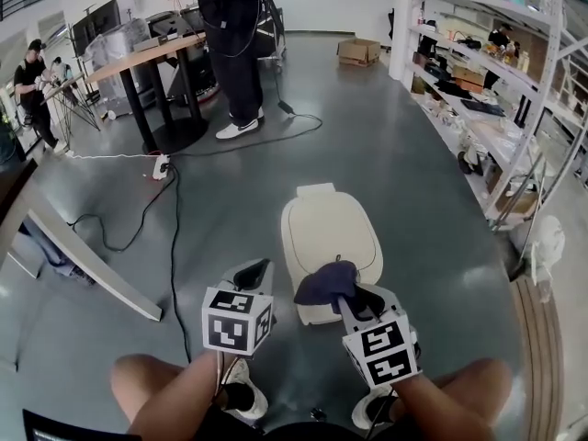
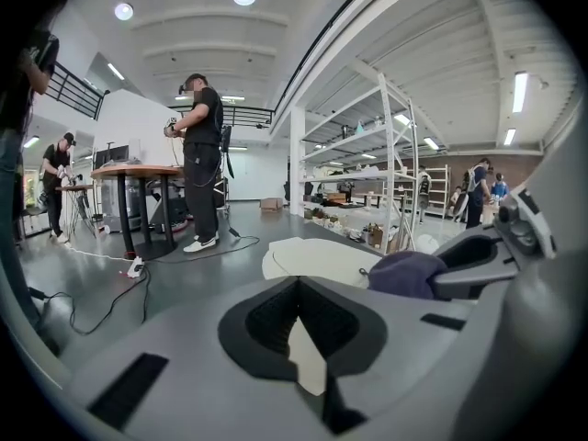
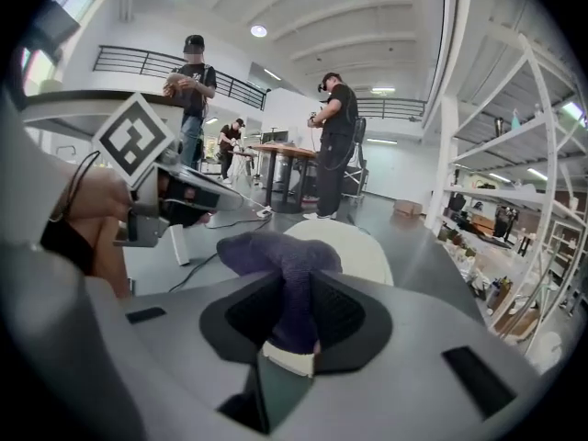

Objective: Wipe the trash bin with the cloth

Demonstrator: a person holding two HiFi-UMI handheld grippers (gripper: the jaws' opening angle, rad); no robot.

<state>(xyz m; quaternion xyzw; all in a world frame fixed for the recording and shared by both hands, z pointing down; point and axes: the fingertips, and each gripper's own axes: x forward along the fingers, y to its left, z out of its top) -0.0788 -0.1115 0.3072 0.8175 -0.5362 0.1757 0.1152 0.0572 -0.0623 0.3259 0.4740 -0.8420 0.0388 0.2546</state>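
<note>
A cream trash bin (image 1: 331,232) with its lid shut stands on the grey floor just ahead of my knees. My right gripper (image 1: 351,294) is shut on a dark purple cloth (image 1: 325,283), held over the bin's near edge. In the right gripper view the cloth (image 3: 280,255) bunches up out of the right gripper (image 3: 294,288), with the bin (image 3: 354,246) behind it. My left gripper (image 1: 254,273) hovers left of the bin, shut and holding nothing. The left gripper view shows the left gripper (image 2: 297,288), the bin (image 2: 312,257) and the cloth (image 2: 404,272) to the right.
A black cable (image 1: 175,209) runs across the floor to a power strip (image 1: 162,165) on the left. A person (image 1: 230,44) stands by a table (image 1: 147,53) farther off. White shelving (image 1: 496,108) lines the right side. A slanted white board (image 1: 83,255) lies at left, a cardboard box (image 1: 358,51) far back.
</note>
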